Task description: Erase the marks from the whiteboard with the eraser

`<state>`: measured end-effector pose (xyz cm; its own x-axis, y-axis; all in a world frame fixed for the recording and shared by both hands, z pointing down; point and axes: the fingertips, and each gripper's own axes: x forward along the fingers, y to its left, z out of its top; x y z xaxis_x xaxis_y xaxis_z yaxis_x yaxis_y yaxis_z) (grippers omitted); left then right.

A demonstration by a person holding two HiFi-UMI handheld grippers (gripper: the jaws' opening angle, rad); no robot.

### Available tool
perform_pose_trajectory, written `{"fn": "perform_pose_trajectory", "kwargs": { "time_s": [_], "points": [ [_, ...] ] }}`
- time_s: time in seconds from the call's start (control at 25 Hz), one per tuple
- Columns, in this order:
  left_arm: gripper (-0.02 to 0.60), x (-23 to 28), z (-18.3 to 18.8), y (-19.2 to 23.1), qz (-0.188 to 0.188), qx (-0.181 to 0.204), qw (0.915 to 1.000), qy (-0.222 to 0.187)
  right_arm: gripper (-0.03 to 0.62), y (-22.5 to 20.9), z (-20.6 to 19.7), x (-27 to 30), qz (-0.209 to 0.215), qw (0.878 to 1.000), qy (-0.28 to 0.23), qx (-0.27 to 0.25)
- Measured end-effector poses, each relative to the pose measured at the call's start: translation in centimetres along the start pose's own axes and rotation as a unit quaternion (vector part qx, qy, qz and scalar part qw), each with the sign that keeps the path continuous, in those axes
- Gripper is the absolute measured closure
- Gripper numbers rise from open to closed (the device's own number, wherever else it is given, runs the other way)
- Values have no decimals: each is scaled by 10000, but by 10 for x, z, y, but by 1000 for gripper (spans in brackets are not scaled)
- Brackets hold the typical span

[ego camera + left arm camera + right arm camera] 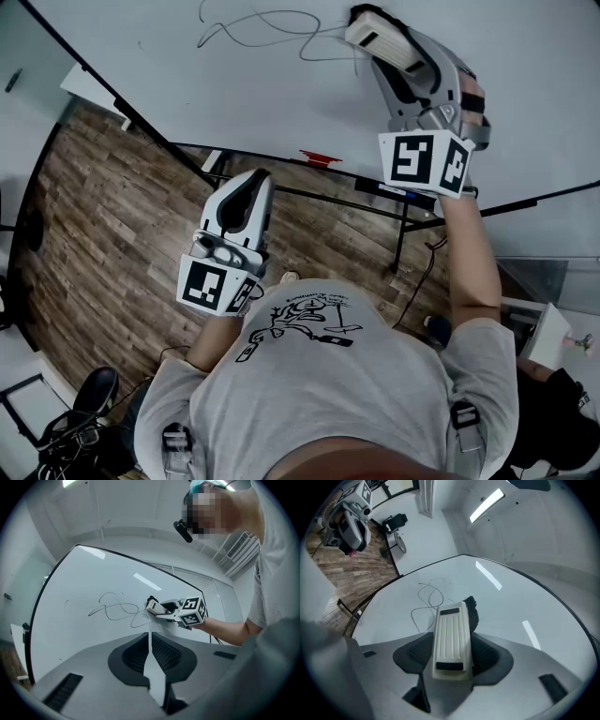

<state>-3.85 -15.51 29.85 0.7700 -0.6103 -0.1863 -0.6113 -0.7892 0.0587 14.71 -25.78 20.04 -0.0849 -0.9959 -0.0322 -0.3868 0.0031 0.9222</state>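
pinching the eraser (pixel 451 637) lengthwise in the right gripper (pixel 450 651), pad against the whiteboard (pixel 187 75), scribbled marks (pixel 281 37) just to its left; left gripper (pixel 150 641) pressed together, empty, farther off.

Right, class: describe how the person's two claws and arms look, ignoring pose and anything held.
The left claw and right claw are smooth light-grey moulded shells that taper forward, with dark ribbed inner pads. Each carries a white cube printed with black square markers. The person wears a grey short-sleeved T-shirt with a black graphic.
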Motion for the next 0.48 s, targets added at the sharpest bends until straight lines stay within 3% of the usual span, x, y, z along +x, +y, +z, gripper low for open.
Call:
{"fn": "perform_pose_trajectory", "kwargs": {
  "time_s": [0.48],
  "points": [
    [545,-11,4,-3,94,15,10000,-15,335,60,-7,5,383,9987,84,-332]
  ]
}}
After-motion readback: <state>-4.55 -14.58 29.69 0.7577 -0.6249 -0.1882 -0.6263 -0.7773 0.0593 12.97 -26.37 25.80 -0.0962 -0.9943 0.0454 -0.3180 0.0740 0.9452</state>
